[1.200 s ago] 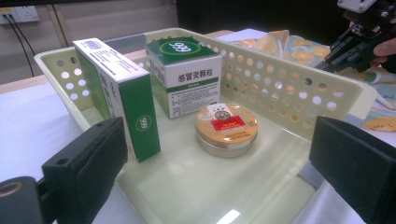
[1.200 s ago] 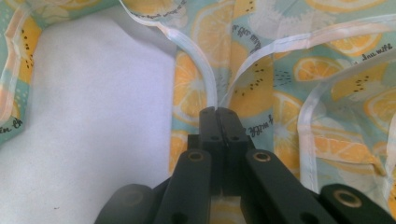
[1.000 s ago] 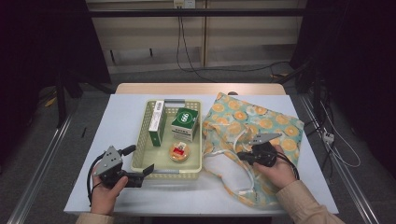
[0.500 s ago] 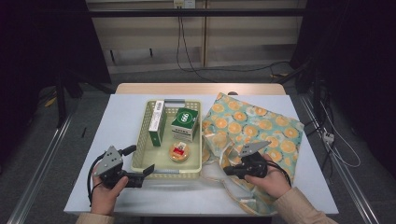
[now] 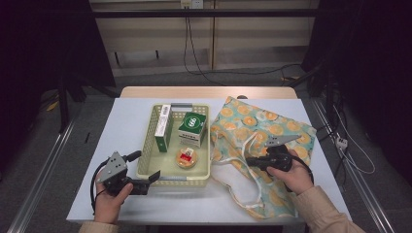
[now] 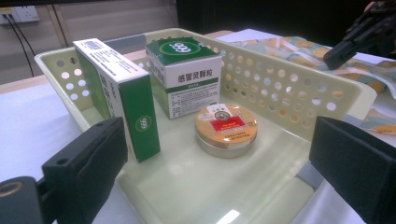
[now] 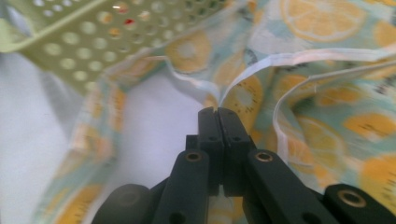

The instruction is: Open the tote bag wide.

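The left gripper (image 5: pixel 154 175) stands with jaws apart at the near edge of the pale green perforated plastic basket (image 5: pixel 145 155), gripping nothing. Inside, the tall green-and-white box (image 6: pixel 122 93) reads "999"; the squat one (image 6: pixel 183 74) adds "感冒灵颗粒". The right gripper (image 7: pixel 217 112) seems clenched on the white hem of the lemon-print cloth bag (image 5: pixel 272 131) beside the basket; that thin fabric could slip free.

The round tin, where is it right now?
In the high view the round tin lies in the basket, at its near end, just before the green box.
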Motion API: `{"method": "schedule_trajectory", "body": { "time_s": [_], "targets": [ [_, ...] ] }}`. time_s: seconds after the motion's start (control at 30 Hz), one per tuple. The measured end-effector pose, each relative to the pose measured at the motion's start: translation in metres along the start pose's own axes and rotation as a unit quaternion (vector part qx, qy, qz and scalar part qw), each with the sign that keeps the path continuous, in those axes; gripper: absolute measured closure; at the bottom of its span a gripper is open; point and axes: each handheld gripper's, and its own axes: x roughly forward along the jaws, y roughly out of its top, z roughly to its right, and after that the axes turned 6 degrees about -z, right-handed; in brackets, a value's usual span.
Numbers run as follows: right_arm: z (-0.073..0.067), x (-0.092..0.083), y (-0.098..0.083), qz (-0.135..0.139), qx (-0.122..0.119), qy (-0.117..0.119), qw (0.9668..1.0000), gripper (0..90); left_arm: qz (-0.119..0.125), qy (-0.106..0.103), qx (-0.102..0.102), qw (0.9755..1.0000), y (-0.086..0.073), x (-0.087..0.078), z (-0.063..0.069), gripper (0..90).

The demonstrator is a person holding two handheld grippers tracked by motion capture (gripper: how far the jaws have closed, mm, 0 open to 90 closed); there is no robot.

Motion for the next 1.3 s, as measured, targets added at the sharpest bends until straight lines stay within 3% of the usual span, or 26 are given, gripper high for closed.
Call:
{"method": "schedule_trajectory", "body": {
  "time_s": [0.07,0.13,0.17,0.27,0.37,0.43,0.5,0.57,0.67,0.8,0.9,0.97,1.1,1.17,1.3],
  "targets": [
    [0.008,-0.002,-0.002,-0.002,0.009,-0.016,0.9998,90.0,0.000,0.000,0.000,1.0000,0.000,0.000,0.000,4.2],
    [0.016,-0.004,-0.003,0.004,0.025,-0.011,0.9996,88.4,0.001,0.000,-0.001,1.0000,0.000,0.000,0.000,4.2],
    [0.018,-0.005,-0.004,0.004,0.031,-0.019,0.9993,87.6,0.000,0.000,0.000,1.0000,0.000,0.000,0.000,4.2],
    [0.024,-0.006,-0.005,-0.010,0.018,-0.049,0.9986,88.2,0.002,0.000,-0.001,1.0000,0.000,0.000,0.000,4.2],
    [0.029,-0.008,-0.007,-0.003,0.032,-0.055,0.9980,85.3,-0.001,-0.001,-0.001,1.0000,0.000,0.001,0.000,4.2],
    [0.029,-0.009,-0.007,-0.008,0.018,-0.081,0.9965,85.0,-0.001,0.000,0.000,1.0000,0.000,0.001,0.000,4.2],
    [0.028,-0.009,-0.007,-0.016,0.010,-0.093,0.9955,82.4,0.000,0.000,-0.001,1.0000,0.000,0.001,0.000,4.2],
    [0.026,-0.011,-0.008,-0.008,0.009,-0.086,0.9962,80.7,0.000,0.000,0.000,1.0000,0.000,0.001,0.000,4.2],
    [0.021,-0.015,-0.004,0.006,-0.002,-0.100,0.9950,73.2,-0.001,-0.001,-0.003,1.0000,0.000,0.001,0.001,4.2],
    [0.002,-0.020,0.006,0.028,-0.034,-0.087,0.9952,72.0,0.001,0.001,0.000,1.0000,0.001,0.001,0.001,4.2],
    [-0.017,-0.018,0.016,0.022,-0.069,-0.068,0.9950,81.6,-0.002,0.001,0.000,1.0000,0.000,0.001,0.001,4.2],
    [-0.022,-0.013,0.020,0.011,-0.090,-0.084,0.9924,90.0,-0.002,-0.001,0.001,1.0000,0.001,0.002,0.002,4.2],
    [-0.001,0.000,0.020,-0.007,-0.064,-0.101,0.9928,90.0,0.001,-0.001,0.001,1.0000,0.001,0.001,0.001,4.2],
    [0.005,0.009,0.015,-0.014,-0.046,-0.076,0.9960,90.0,0.001,-0.002,-0.001,1.0000,0.000,0.000,0.000,4.2],
    [-0.009,0.026,0.002,-0.053,-0.069,-0.049,0.9950,90.0,-0.002,-0.001,-0.004,1.0000,-0.001,0.000,-0.001,4.2]
  ]
}}
